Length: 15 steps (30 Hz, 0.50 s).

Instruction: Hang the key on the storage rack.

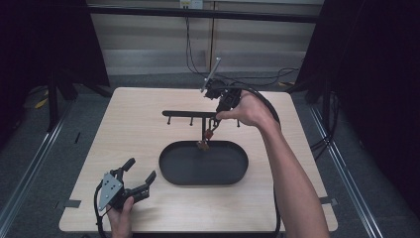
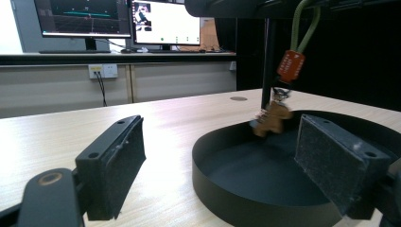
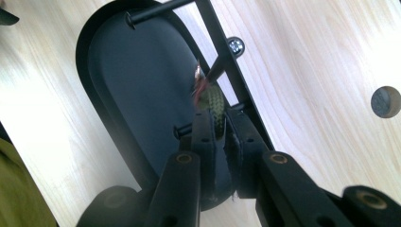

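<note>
The green woven cord loop (image 3: 213, 101) of a brown figure keychain (image 1: 203, 145) is pinched by the right gripper (image 3: 218, 124) above the black oval tray's (image 1: 168, 171) twelve o'clock rim. Next, hooking onto the black peg rack (image 1: 190, 114) seems required. The left gripper (image 1: 140, 176) is held wide apart, empty, at eight o'clock.

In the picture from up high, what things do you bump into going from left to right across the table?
Left gripper → black oval tray → keychain hanging over the tray → right gripper.

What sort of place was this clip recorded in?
Probably a lab or office test room: computer monitors on a counter by the wall, a wooden table ringed by dark curtains, and cables trailing across the floor.
</note>
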Tool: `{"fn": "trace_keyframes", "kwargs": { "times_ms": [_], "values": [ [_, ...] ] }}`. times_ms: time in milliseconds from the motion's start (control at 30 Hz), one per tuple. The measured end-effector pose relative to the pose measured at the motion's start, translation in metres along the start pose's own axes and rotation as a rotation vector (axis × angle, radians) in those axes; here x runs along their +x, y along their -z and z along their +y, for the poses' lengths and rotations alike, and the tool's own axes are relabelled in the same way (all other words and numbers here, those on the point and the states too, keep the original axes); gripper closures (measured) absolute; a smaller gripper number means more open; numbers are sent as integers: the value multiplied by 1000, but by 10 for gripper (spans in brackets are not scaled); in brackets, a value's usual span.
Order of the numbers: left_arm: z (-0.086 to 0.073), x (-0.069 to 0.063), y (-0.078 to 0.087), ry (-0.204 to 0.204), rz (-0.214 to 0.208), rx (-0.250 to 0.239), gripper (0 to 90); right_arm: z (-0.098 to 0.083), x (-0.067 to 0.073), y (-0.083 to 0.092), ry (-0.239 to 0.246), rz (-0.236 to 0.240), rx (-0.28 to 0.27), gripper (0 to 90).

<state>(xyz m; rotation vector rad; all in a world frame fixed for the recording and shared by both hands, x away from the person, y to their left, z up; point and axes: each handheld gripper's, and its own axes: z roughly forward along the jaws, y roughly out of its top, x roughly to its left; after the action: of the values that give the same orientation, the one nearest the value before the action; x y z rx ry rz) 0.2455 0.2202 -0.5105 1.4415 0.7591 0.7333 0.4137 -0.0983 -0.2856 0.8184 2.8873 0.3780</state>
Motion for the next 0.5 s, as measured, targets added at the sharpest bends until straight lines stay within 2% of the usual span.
{"fn": "trace_keyframes", "kwargs": {
  "times_ms": [167,500],
  "values": [
    [0,0,0,1,1,1,163,-4,-3,1,-18,9,-6,803],
    [0,0,0,-3,2,5,163,-12,-2,5,-15,34,-21,768]
  ]
}}
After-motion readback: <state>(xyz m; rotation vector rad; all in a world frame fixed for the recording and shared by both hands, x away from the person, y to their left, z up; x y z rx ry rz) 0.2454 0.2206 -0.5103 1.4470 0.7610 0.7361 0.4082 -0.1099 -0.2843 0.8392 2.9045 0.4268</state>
